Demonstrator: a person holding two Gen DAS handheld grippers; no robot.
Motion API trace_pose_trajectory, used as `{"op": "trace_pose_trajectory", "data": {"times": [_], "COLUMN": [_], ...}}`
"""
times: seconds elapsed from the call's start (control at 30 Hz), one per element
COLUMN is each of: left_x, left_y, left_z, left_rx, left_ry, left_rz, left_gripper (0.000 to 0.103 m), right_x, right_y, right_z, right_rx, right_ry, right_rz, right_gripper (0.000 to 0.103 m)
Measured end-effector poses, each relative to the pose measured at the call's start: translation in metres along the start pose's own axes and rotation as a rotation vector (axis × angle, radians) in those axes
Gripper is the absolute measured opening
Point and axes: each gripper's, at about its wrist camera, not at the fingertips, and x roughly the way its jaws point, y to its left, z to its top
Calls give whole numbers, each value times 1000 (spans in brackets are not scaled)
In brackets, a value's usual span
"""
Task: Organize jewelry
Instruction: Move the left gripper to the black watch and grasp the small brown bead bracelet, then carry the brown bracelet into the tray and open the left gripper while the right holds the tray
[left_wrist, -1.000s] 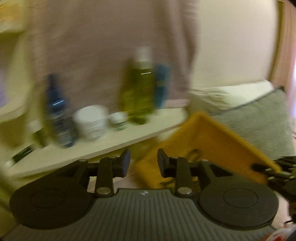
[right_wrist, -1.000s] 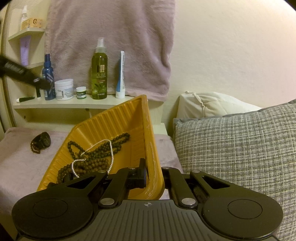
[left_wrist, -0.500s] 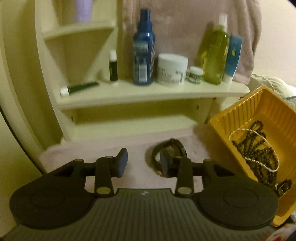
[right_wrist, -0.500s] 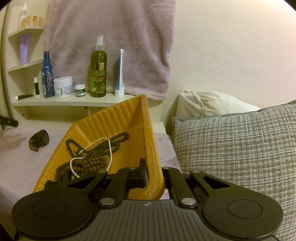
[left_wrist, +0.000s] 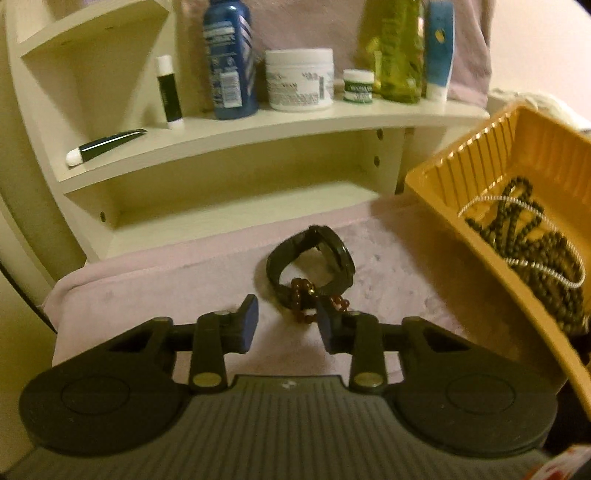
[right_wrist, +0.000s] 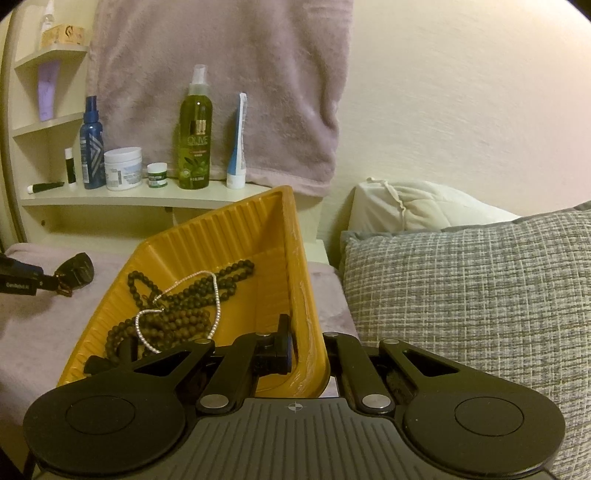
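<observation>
On the pink cloth, far left: left gripper, jaws open and empty, low over the cloth. Just ahead of its right jaw: black watch, lying with a red-brown bead bracelet touching it; both outside the tray. Behind: shelf of bottles and jars. Right: yellow tray, tilted, holding dark bead necklaces and a white pearl strand. Far right: right gripper, jaws clamped on the tray's rim. Status: necklaces and strand sorted; watch and bracelet remain to be picked up and dropped in, probably next.
</observation>
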Motion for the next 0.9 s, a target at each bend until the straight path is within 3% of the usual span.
{"op": "trace_pose_trajectory", "data": {"times": [0.17, 0.4, 0.6, 0.9], "left_x": [9, 11, -1, -34], "left_y": [1, 5, 13, 21], "left_z": [-1, 0, 3, 24], "left_rx": [15, 11, -12, 45], "left_ry": [12, 29, 3, -57], "left_rz": [-9, -32, -33, -28], "left_gripper": [23, 4, 4, 4], "right_x": [0, 0, 0, 0], "right_y": [-1, -2, -3, -3], "right_z": [1, 1, 0, 0], "right_rx": [-6, -7, -7, -9], "right_ry": [0, 1, 0, -1], "right_rz": [1, 0, 1, 2], "right_gripper": [5, 5, 5, 5]}}
